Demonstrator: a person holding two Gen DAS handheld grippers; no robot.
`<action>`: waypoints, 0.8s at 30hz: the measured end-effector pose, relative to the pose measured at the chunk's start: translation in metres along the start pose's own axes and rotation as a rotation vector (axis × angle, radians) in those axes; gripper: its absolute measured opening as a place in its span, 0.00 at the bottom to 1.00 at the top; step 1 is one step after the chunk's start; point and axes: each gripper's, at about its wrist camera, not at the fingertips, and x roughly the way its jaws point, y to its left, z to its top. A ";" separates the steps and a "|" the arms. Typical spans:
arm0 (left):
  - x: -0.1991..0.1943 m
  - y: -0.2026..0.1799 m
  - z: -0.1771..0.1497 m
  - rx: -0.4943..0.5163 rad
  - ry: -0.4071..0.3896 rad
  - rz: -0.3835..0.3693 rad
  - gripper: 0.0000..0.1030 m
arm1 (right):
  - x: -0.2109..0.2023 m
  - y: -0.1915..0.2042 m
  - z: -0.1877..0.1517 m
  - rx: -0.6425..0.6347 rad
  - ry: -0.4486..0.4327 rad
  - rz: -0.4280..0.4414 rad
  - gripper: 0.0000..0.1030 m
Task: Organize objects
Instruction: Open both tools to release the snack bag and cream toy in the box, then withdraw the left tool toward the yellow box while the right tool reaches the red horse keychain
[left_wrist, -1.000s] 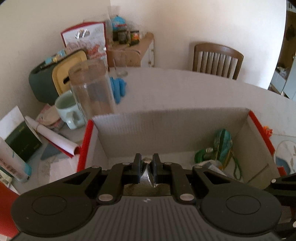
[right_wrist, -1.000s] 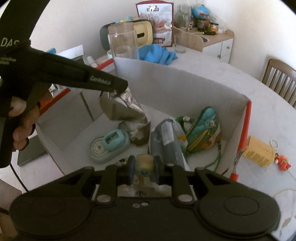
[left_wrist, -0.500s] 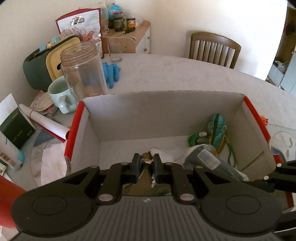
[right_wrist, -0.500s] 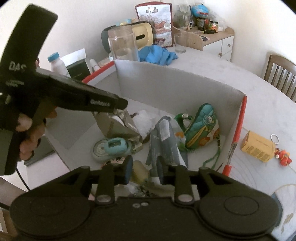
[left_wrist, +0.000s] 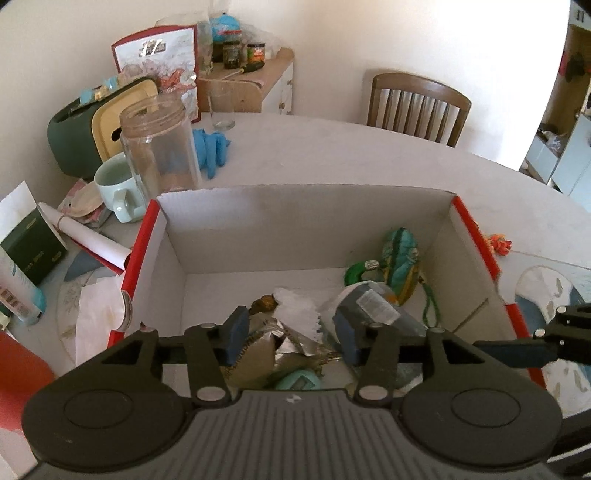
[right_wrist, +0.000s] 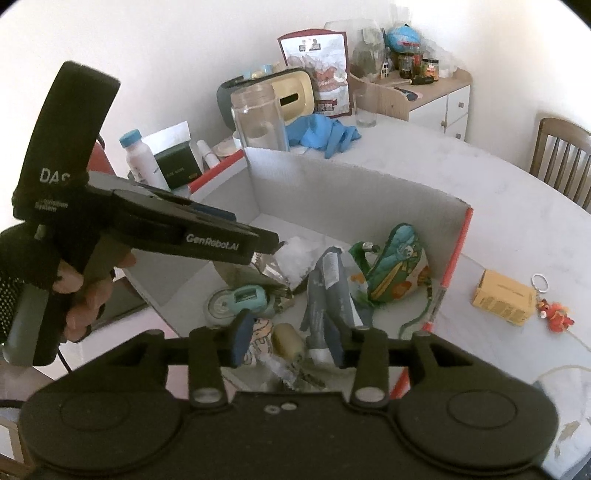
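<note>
A white cardboard box (left_wrist: 295, 221) with red edges holds a green patterned pouch (left_wrist: 400, 258), a grey packet (left_wrist: 373, 306), white tissue (left_wrist: 299, 310) and a crumpled foil packet (left_wrist: 266, 347). My left gripper (left_wrist: 291, 336) hovers over the foil packet with its jaws opening, and the pads are clear of it. In the right wrist view my right gripper (right_wrist: 288, 339) hangs above the box (right_wrist: 351, 192) with its jaws opening. A small tan roll (right_wrist: 286, 338) lies loose on the box floor beneath them, beside a teal round gadget (right_wrist: 236, 299).
A glass jar (left_wrist: 159, 147), a pale mug (left_wrist: 118, 188) and blue gloves (left_wrist: 212, 147) stand behind the box. A yellow carton (right_wrist: 504, 297) and a red keychain (right_wrist: 556, 310) lie on the table to its right. A wooden chair (left_wrist: 417, 107) is at the far side.
Both grippers went from shut to open. The left let go of the foil packet, the right let go of the tan roll, and both drew back and up from the box.
</note>
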 end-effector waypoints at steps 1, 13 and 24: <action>-0.003 -0.002 0.000 0.001 -0.003 -0.002 0.49 | -0.003 -0.001 -0.001 0.000 -0.003 0.001 0.40; -0.043 -0.034 -0.003 0.020 -0.043 -0.007 0.52 | -0.050 -0.012 -0.010 -0.009 -0.071 -0.012 0.52; -0.080 -0.073 -0.004 0.031 -0.099 -0.041 0.65 | -0.095 -0.026 -0.026 -0.007 -0.123 -0.013 0.63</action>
